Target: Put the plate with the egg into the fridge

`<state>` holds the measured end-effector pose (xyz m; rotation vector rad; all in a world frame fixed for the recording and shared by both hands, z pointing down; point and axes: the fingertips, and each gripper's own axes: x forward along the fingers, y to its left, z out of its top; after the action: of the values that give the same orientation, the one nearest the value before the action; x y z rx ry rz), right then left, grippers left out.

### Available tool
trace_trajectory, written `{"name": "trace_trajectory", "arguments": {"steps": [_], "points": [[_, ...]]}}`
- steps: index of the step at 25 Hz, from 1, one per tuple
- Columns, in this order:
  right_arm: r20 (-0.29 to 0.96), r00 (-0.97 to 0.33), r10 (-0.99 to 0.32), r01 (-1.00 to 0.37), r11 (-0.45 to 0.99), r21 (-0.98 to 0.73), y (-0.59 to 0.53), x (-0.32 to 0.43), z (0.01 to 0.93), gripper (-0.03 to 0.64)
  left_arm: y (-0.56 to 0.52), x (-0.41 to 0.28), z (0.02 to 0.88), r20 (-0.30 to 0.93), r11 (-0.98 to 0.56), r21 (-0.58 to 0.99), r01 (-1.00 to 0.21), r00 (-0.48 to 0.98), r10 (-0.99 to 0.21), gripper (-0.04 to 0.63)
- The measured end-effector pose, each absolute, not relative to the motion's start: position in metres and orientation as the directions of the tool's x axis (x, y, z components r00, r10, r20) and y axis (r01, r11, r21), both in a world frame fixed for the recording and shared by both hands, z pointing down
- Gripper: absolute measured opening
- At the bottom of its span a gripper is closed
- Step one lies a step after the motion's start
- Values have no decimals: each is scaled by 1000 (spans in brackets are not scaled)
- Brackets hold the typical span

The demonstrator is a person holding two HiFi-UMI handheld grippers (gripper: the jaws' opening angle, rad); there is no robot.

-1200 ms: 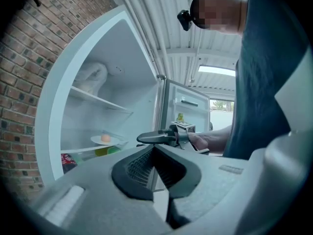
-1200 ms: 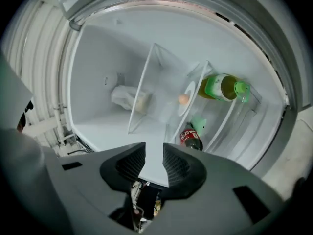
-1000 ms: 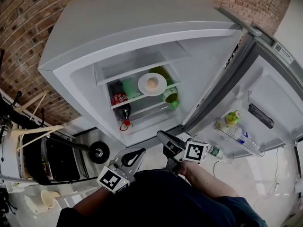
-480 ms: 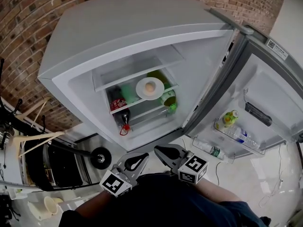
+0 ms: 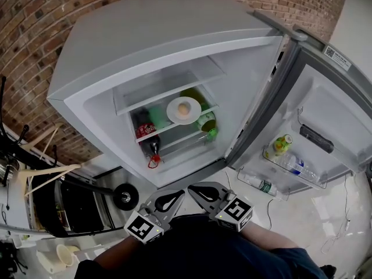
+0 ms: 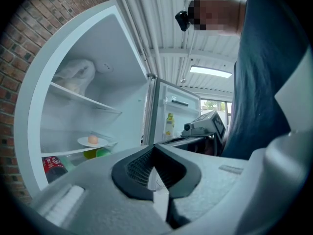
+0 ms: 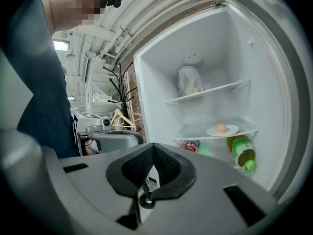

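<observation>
White plate [image 5: 172,113] with egg [image 5: 183,107] inside open fridge [image 5: 145,39]

Seen from the head view, a brick wall [image 5: 35,28] fills ten to twelve o'clock. Near the centre, a red-labelled cola bottle [image 5: 145,133] stands at nine o'clock of a green bottle [image 5: 207,122]. Wooden hangers [image 5: 43,173] lie at nine o'clock and a black wheel [image 5: 125,197] at seven. At three o'clock is a yellow-green bottle [image 5: 282,145], with a clear bottle [image 5: 295,166] at its five o'clock.

Navy top [image 5: 197,250]; grey left tool [image 5: 172,195] and right tool [image 5: 195,189] bear checkered marker cubes [image 5: 237,213].
</observation>
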<state>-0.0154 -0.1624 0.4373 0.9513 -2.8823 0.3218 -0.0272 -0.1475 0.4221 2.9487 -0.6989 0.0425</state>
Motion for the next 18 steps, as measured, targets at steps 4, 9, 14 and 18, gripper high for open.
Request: {"name": "trace_trajectory", "arguments": {"steps": [4,9,14,18], "points": [[157,-805,-572,-593,788,-168,-160,-16,436,11,-145,-25,421,52,-890,104,-443,897,-440,-2],[155,-799,-580,-601,779,-181,-161,-10,434,10,-145,-27,418,47,-892,94,-442,897,-439,-2],[156,-798,-583,-603,776,-184,-159,-9,434,11,-144,-23,417,52,-894,92,-438,899,-435,-2],[160,-797,-583,-604,773,-193,-159,-8,436,10,-142,-23,418,53,-894,91,-438,899,-435,-2]]}}
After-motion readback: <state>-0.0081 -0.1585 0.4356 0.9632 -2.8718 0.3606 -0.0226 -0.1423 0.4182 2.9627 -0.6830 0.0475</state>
